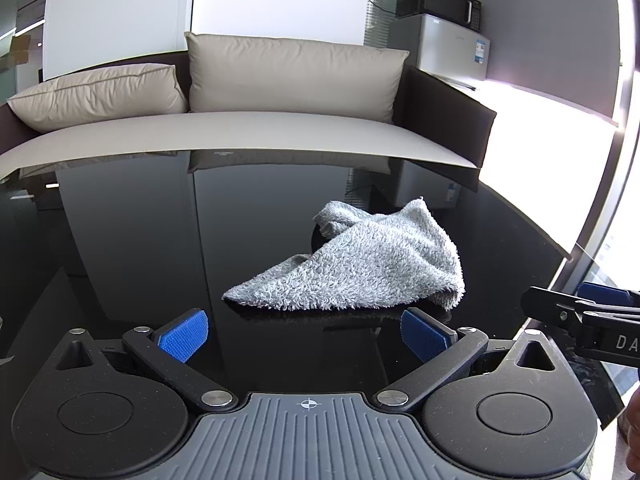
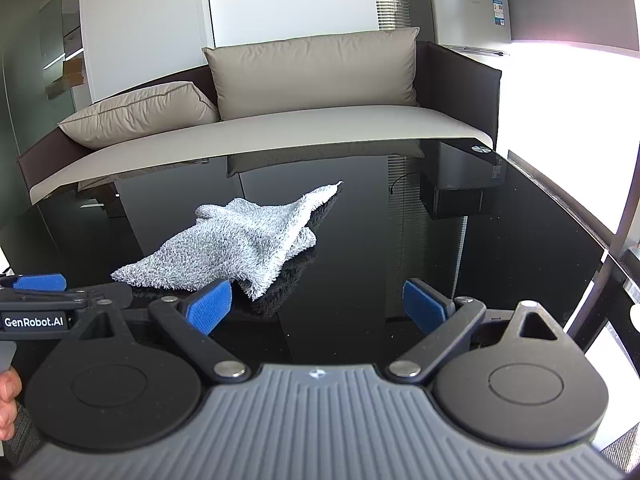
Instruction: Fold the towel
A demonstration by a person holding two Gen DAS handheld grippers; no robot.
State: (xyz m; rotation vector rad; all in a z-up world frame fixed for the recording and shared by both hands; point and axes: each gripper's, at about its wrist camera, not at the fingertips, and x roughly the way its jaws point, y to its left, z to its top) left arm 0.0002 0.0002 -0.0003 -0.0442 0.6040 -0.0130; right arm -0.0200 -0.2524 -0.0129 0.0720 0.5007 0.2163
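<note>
A grey fluffy towel (image 1: 360, 264) lies crumpled in a loose heap on the glossy black table (image 1: 140, 248). In the right wrist view the towel (image 2: 236, 246) sits ahead and to the left. My left gripper (image 1: 304, 336) is open, its blue pads apart, just short of the towel's near edge. My right gripper (image 2: 318, 306) is open too, with nothing between its fingers; its left pad (image 2: 210, 306) stands in front of the towel's near right corner. The right gripper shows at the right edge of the left wrist view (image 1: 584, 312), the left gripper at the left edge of the right wrist view (image 2: 40, 284).
A sofa with beige cushions (image 1: 292, 76) stands behind the table's far edge (image 1: 280, 151). A small fridge (image 1: 452, 48) with a microwave on top is at the back right. A hand (image 2: 8, 404) shows at the lower left. Bright window light floods the right side.
</note>
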